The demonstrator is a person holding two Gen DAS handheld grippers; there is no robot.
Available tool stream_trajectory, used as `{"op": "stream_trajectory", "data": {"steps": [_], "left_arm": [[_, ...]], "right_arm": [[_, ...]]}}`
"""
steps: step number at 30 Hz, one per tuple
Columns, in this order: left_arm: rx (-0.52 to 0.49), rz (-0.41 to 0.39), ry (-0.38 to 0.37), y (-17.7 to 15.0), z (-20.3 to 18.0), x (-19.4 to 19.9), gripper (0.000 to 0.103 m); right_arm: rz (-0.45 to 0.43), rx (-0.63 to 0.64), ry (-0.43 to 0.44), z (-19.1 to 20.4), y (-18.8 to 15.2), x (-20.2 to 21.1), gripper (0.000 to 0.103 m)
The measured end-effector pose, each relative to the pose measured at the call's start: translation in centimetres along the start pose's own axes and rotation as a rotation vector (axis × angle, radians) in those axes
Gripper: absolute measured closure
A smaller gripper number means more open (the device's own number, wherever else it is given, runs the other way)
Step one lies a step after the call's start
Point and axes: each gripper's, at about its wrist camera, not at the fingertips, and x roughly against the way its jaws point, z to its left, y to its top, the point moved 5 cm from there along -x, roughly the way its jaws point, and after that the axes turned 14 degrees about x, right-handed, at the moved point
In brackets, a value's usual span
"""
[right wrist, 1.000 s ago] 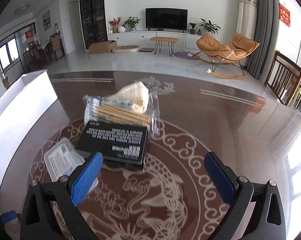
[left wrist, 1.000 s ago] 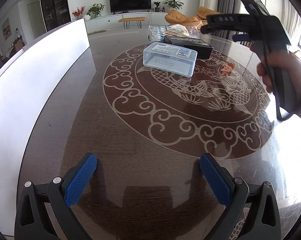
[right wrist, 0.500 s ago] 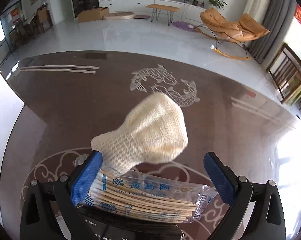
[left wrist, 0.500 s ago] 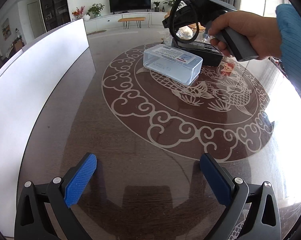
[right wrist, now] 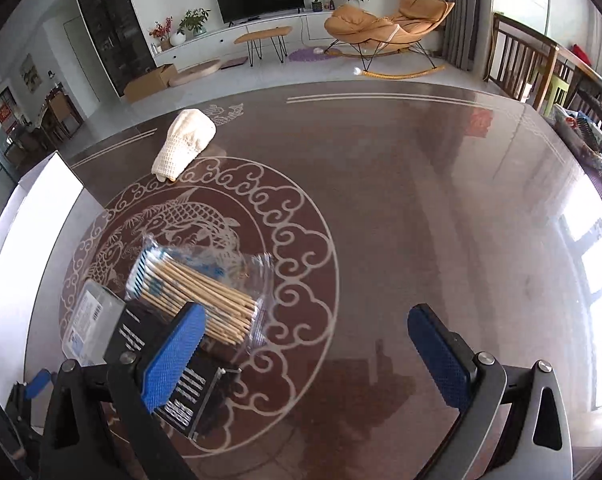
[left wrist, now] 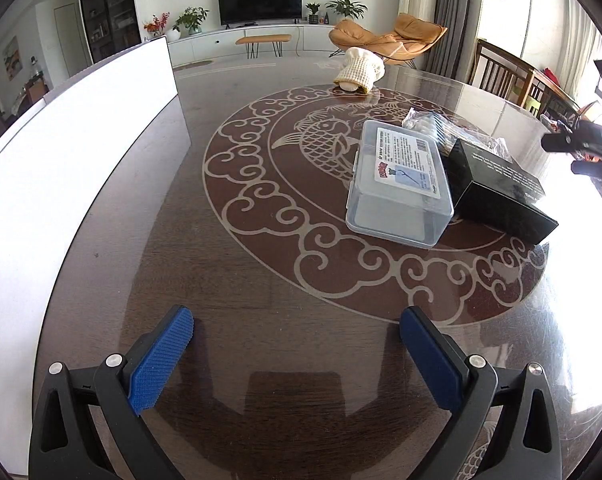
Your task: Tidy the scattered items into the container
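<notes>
The left gripper [left wrist: 297, 344] is held low over a dark glossy table [left wrist: 261, 264], its blue-padded jaws spread wide with nothing between them. The right gripper [right wrist: 301, 340] is likewise spread wide and empty, raised above the table; its left pad overlaps the black box [right wrist: 181, 392] in the view, though contact cannot be judged. Ahead of the left gripper, on the pale carp-and-cloud pattern inlaid in the tabletop, a clear plastic case [left wrist: 399, 188] with a printed label is seen lying flat. Just beside it, on its right, the black box [left wrist: 501, 192] is set at an angle. A clear packet of cotton swabs [right wrist: 205, 284] with wooden sticks is seen partly resting on the far end of the box. Well apart from this cluster, near the far edge of the table, a cream knitted item [left wrist: 361, 69] lies on its own. A tall white container wall [left wrist: 81, 152] is seen standing along the left side of the table.
</notes>
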Motion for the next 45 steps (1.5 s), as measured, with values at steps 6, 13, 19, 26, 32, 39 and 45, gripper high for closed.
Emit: {"op": "stream_trajectory", "data": {"steps": [6, 13, 19, 26, 32, 39, 45], "left_arm": [[0.001, 0.0, -0.002, 0.0, 0.0, 0.0, 0.0], [0.001, 0.0, -0.002, 0.0, 0.0, 0.0, 0.0], [0.001, 0.0, -0.002, 0.0, 0.0, 0.0, 0.0], [0.001, 0.0, -0.002, 0.0, 0.0, -0.1, 0.0], [0.001, 0.0, -0.002, 0.0, 0.0, 0.0, 0.0], [0.001, 0.0, -0.002, 0.0, 0.0, 0.0, 0.0], [0.001, 0.0, -0.002, 0.0, 0.0, 0.0, 0.0]], "right_arm": [[-0.047, -0.062, -0.02, -2.5, -2.2, -1.7, 0.002], [-0.091, -0.01, 0.05, 0.3, -0.4, -2.5, 0.002], [-0.136, 0.052, -0.012, 1.2, -0.8, -0.3, 0.002], [-0.197, 0.209, 0.008, 4.3, -1.1, 2.3, 0.002], [-0.219, 0.279, 0.082, 8.7, 0.5, 1.8, 0.002], [-0.193, 0.295, 0.101, 10.9, -0.4, 0.2, 0.002], [-0.186, 0.284, 0.135, 11.7, -0.2, 0.0, 0.002]]}}
